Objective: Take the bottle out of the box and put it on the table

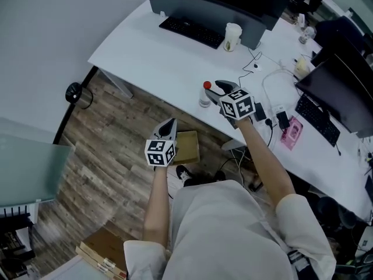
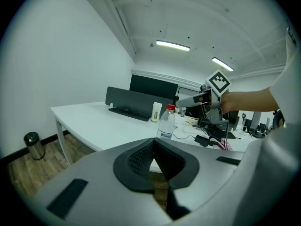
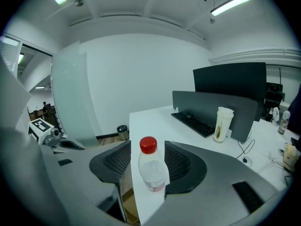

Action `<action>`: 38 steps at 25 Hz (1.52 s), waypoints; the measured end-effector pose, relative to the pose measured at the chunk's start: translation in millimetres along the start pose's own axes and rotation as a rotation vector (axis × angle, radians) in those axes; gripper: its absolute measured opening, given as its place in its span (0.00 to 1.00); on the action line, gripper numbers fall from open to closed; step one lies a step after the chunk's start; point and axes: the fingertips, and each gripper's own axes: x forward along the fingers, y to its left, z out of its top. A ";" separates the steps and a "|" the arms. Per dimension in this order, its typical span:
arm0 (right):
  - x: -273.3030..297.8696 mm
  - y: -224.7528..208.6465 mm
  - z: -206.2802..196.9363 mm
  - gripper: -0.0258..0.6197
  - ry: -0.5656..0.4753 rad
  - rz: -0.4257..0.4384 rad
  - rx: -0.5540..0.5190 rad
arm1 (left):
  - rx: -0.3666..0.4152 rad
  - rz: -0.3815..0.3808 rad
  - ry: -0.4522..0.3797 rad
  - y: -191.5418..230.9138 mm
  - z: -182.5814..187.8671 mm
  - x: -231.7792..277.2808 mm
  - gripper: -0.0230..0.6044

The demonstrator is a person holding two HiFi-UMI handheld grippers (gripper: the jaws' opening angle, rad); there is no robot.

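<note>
A clear plastic bottle (image 1: 204, 95) with a red cap stands upright on the white table (image 1: 145, 57), close to its near edge. My right gripper (image 1: 212, 92) is open with a jaw on each side of the bottle (image 3: 151, 171); a sliver of table shows between the left pad and the bottle. My left gripper (image 1: 168, 128) hangs over the floor below the table edge, above the brown cardboard box (image 1: 187, 147), jaws shut and empty. The left gripper view shows the bottle (image 2: 166, 123) and the right gripper (image 2: 188, 100) beyond the left gripper (image 2: 154, 146).
On the table behind the bottle are a keyboard (image 1: 192, 31), a dark monitor (image 1: 204, 7) and a pale cup (image 1: 232, 37). Cables and a power strip (image 1: 274, 118) lie to the right. A small bin (image 1: 74, 92) stands on the wooden floor; flat cardboard (image 1: 102, 252) lies at lower left.
</note>
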 end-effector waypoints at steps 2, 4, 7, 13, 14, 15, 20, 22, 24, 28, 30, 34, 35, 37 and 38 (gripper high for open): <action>-16.0 2.7 -8.2 0.43 -0.013 0.013 0.006 | -0.006 0.024 -0.001 -12.0 -5.4 -8.9 0.06; -29.0 7.7 -17.7 0.43 -0.021 0.031 0.012 | -0.008 0.041 0.003 -24.0 -10.5 -16.1 0.06; -38.7 19.7 -39.7 0.43 -0.007 0.078 0.011 | -0.023 0.072 0.000 -40.0 -16.6 -26.5 0.06; -58.9 50.0 -85.1 0.43 -0.004 0.160 0.053 | -0.047 0.139 -0.043 -74.1 -19.5 -58.1 0.06; -61.4 58.1 -89.9 0.43 -0.010 0.179 0.050 | -0.053 0.152 -0.049 -77.3 -21.1 -63.3 0.06; -63.2 66.4 -94.8 0.43 -0.013 0.198 0.040 | -0.058 0.166 -0.053 -79.5 -23.5 -68.2 0.06; -73.6 99.0 -118.8 0.43 -0.008 0.224 -0.012 | -0.070 0.237 -0.069 -83.1 -37.3 -89.1 0.06; -80.2 109.6 -126.7 0.43 -0.020 0.219 -0.006 | -0.073 0.278 -0.090 -85.5 -38.2 -100.0 0.06; -84.8 116.7 -131.5 0.43 -0.047 0.213 0.007 | -0.086 0.291 -0.107 -92.1 -39.1 -105.9 0.06; -96.1 126.3 -140.0 0.42 -0.118 0.189 0.050 | -0.044 0.260 -0.076 -106.3 -50.4 -105.8 0.06; -105.7 132.9 -143.9 0.38 -0.149 0.179 0.041 | -0.055 0.271 -0.073 -103.7 -55.5 -109.6 0.06; -116.7 138.6 -157.5 0.28 -0.140 0.178 0.005 | -0.074 0.296 -0.064 -99.1 -63.8 -113.8 0.06; -117.1 137.7 -160.4 0.28 -0.132 0.180 -0.001 | -0.077 0.300 -0.063 -99.0 -65.0 -113.2 0.06; -118.3 135.5 -166.0 0.28 -0.122 0.180 -0.008 | -0.075 0.303 -0.060 -100.1 -67.4 -111.6 0.06; -118.9 135.0 -168.7 0.28 -0.118 0.179 -0.010 | -0.069 0.302 -0.057 -100.7 -68.4 -110.9 0.06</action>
